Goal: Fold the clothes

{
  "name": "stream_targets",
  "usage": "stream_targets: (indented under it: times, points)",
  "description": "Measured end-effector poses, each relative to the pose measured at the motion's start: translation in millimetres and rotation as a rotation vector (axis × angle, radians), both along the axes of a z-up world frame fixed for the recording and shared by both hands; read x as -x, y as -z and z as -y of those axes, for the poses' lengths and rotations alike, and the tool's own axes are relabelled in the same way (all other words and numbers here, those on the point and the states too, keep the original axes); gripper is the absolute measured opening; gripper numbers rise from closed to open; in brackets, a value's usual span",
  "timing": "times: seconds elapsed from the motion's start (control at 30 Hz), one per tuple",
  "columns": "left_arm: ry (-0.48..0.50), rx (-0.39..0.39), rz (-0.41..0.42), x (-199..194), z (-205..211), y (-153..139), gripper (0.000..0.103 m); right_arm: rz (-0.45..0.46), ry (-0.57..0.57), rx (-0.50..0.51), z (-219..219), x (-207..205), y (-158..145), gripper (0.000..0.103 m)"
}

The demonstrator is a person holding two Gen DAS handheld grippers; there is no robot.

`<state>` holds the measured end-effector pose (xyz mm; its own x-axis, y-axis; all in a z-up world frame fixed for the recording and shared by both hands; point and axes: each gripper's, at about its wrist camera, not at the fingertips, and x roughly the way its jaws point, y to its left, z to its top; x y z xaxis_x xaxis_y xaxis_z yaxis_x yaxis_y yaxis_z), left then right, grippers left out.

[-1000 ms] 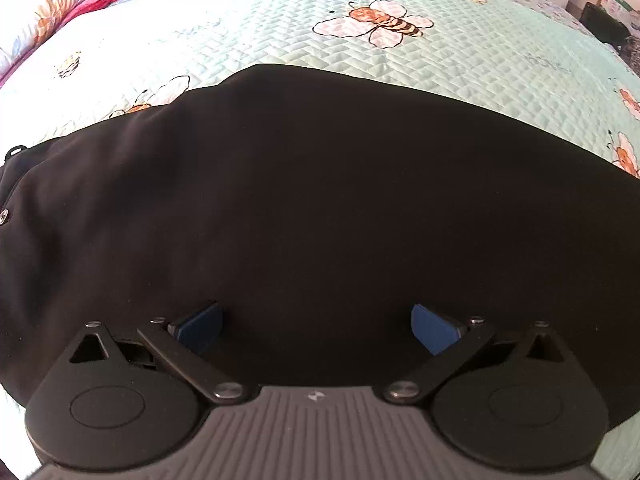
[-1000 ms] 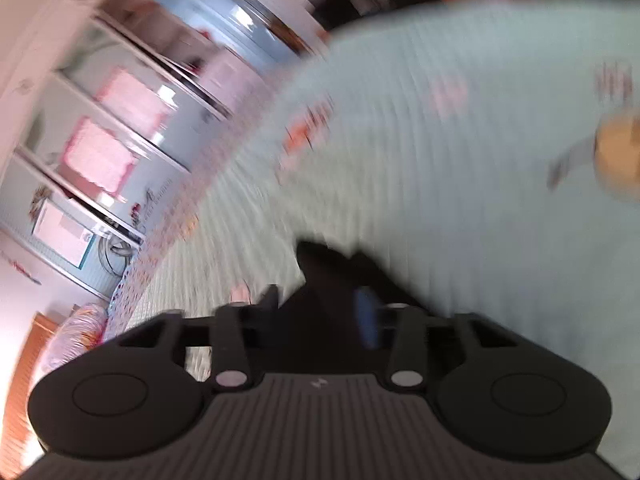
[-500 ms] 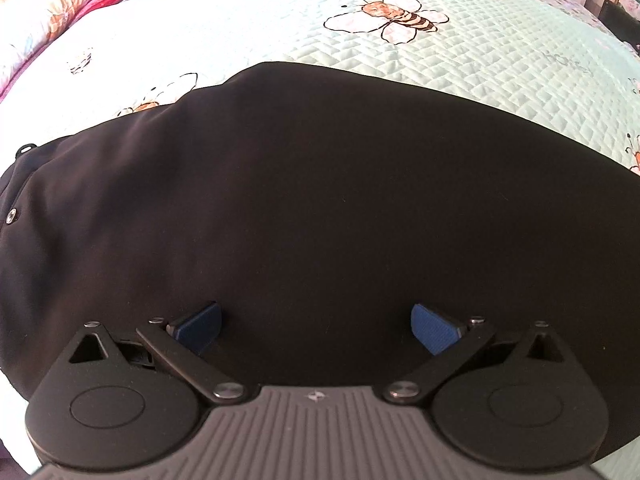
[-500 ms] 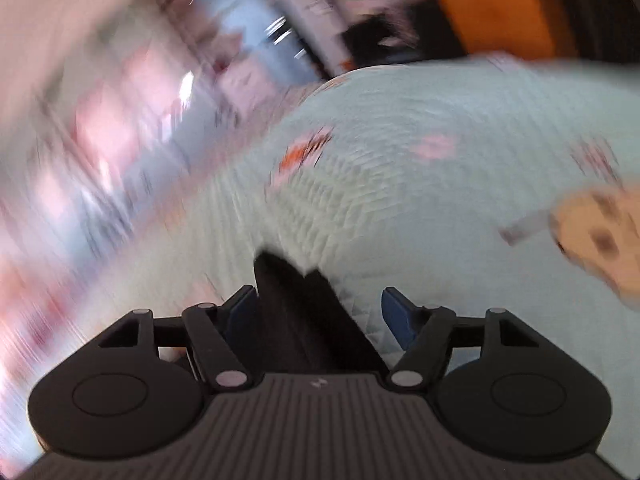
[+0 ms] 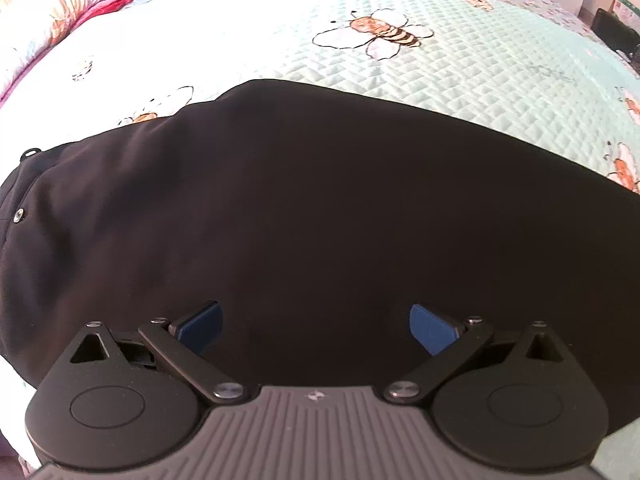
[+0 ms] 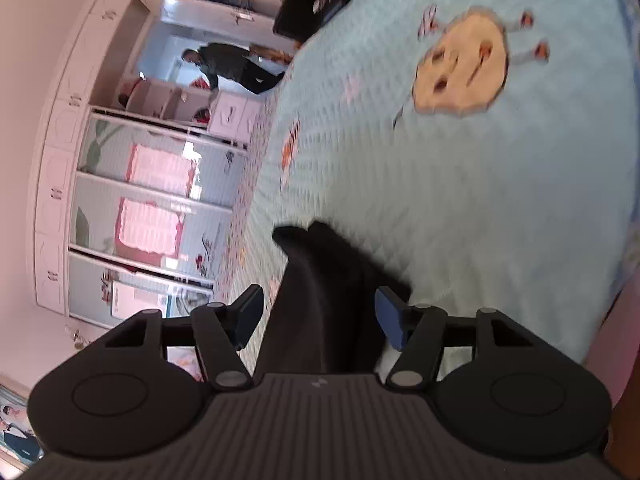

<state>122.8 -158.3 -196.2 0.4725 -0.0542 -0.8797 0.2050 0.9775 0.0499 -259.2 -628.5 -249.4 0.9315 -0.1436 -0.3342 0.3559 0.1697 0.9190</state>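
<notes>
Our left hand-held gripper stands wide, pointing steeply down over the black garment. Its two blue pads are well apart, and whether they touch the cloth we cannot tell. The garment spreads flat ahead of and to both sides of this gripper, and fills most of its view. A small metal snap sits at the garment's edge far to the left. Beyond the garment lies the quilted, pale green bed cover, printed with a bee straight ahead.

Our right hand-held gripper is rolled to one side. Its jaws have just been closing and stand moderately wide. A folded end of the black garment rises between the pads, which do not press on it. Past this fold the bed cover extends ahead and right. To the left stands a white wardrobe with glass doors.
</notes>
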Motion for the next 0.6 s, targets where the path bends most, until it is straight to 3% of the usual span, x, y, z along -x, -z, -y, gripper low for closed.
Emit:
stream_targets:
  times: [0.2,0.3,0.43,0.6]
  points:
    - [-0.006,0.015,-0.021,-0.9,-5.2,2.4,0.103,-0.076,-0.022,0.065,-17.1,-28.5,-4.4,0.061]
    - [-0.001,0.004,-0.031,-0.9,-4.7,6.8,0.103,-0.119,-0.031,0.114,-23.6,-39.5,-8.1,0.047]
    - [0.009,-0.006,-0.042,-4.2,-4.7,13.8,0.103,-0.211,-0.030,0.163,-34.4,-52.3,-10.1,0.017]
    - [-0.005,-0.006,-0.047,-5.6,-7.1,14.0,0.103,-0.215,0.006,0.193,-43.6,-47.8,-19.8,0.010]
